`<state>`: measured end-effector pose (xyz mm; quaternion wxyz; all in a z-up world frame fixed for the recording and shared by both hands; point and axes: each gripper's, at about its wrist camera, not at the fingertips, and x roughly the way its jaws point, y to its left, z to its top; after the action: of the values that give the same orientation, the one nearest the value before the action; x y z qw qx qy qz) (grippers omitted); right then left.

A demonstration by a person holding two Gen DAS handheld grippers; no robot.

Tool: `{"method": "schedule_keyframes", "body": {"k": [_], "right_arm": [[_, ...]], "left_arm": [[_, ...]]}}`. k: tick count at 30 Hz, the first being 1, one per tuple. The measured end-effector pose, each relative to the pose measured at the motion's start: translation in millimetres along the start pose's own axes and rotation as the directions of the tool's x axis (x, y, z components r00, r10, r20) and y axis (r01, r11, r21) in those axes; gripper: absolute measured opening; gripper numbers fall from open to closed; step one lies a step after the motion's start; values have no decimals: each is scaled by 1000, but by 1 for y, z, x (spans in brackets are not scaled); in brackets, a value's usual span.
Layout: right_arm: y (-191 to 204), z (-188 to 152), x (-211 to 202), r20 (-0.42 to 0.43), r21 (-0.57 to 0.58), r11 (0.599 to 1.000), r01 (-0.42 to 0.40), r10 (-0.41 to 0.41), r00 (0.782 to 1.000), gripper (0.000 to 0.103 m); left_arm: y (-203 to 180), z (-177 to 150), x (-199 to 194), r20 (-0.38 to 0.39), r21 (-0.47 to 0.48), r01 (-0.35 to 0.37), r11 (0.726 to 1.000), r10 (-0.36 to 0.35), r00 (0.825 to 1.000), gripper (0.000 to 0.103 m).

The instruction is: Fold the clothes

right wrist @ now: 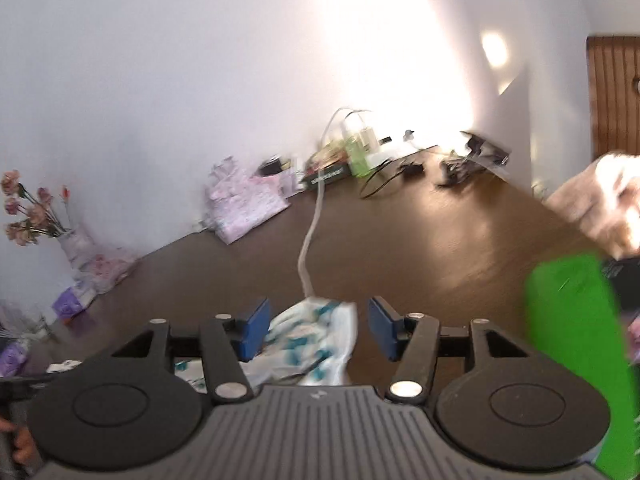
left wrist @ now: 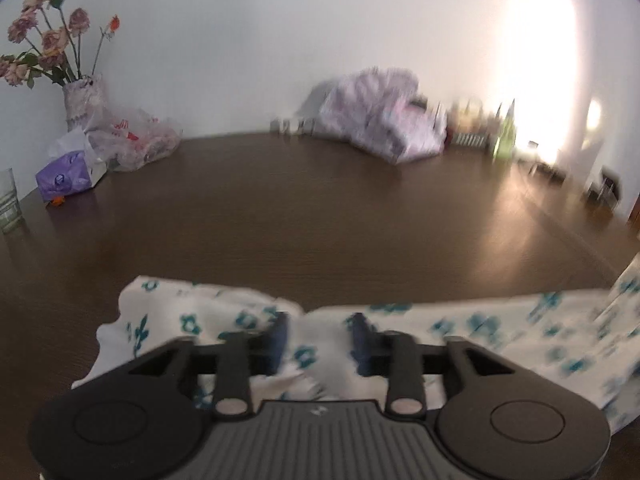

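The floral cloth (left wrist: 460,328) lies crumpled along the near edge of the brown desk (left wrist: 320,208). The left gripper (left wrist: 318,338) has its jaws parted with a fold of cloth between them. The right gripper (right wrist: 316,330) is also spread wide over a bunched end of the cloth (right wrist: 316,336), not pinching it.

Dark wooden table (left wrist: 320,208) carries vase of dried roses (left wrist: 82,100), purple tissue pack (left wrist: 64,178), drinking glass (left wrist: 9,200), green bottle (right wrist: 357,156), white cable (right wrist: 310,236).
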<state>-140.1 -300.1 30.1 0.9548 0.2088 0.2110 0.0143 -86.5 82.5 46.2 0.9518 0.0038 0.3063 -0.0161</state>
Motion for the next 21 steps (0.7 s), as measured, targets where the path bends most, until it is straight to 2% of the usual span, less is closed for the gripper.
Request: {"method": "schedule_keyframes", "body": {"k": [2, 3, 5, 6, 7, 9, 11, 13, 14, 16, 17, 19, 21], "right_arm": [[0, 5, 8, -42, -8, 999, -33, 33, 999, 55], [2, 5, 14, -69, -10, 998, -62, 61, 996, 51], [11, -1, 37, -151, -28, 999, -44, 40, 988, 21], [12, -4, 41, -161, -16, 999, -37, 34, 986, 5], [14, -8, 44, -169, -3, 1000, -29, 28, 985, 5], [14, -11, 32, -118, 14, 999, -42, 43, 992, 5], [12, -17, 22, -119, -10, 1000, -18, 17, 993, 6], [11, -22, 11, -120, -35, 999, 6, -10, 993, 15], [10, -25, 6, -120, -48, 999, 18, -24, 992, 16], [9, -31, -4, -120, -73, 996, 42, -51, 991, 39], [9, -28, -13, -88, -89, 995, 37, -45, 995, 41], [8, -19, -34, -83, -118, 992, -45, 36, 996, 40], [1, -14, -48, -150, -131, 978, -160, 140, 979, 40]], "left_arm": [[-13, 9, -11, 48, 1, 100, 995, -100, 994, 45], [-22, 13, -14, 65, 15, 148, 989, -149, 987, 49], [-49, 12, -8, 45, 91, 217, 972, -221, 974, 53], [-63, 12, -5, 33, 128, 251, 960, -257, 966, 53], [-73, 7, 0, 16, 168, 246, 954, -253, 967, 53], [-92, -3, 10, -16, 248, 237, 939, -240, 971, 53], [-88, -6, 21, -61, 202, 251, 947, -243, 968, 53], [-79, -8, 32, -97, 137, 257, 957, -245, 965, 53], [-75, -8, 36, -109, 109, 252, 962, -240, 965, 53], [-70, -4, 34, -99, 92, 257, 962, -248, 964, 52], [-71, -1, 30, -87, 89, 265, 960, -257, 962, 52], [-76, 3, 21, -61, 91, 298, 950, -293, 954, 53], [-89, 6, 14, -38, 114, 355, 928, -353, 935, 53]]}}
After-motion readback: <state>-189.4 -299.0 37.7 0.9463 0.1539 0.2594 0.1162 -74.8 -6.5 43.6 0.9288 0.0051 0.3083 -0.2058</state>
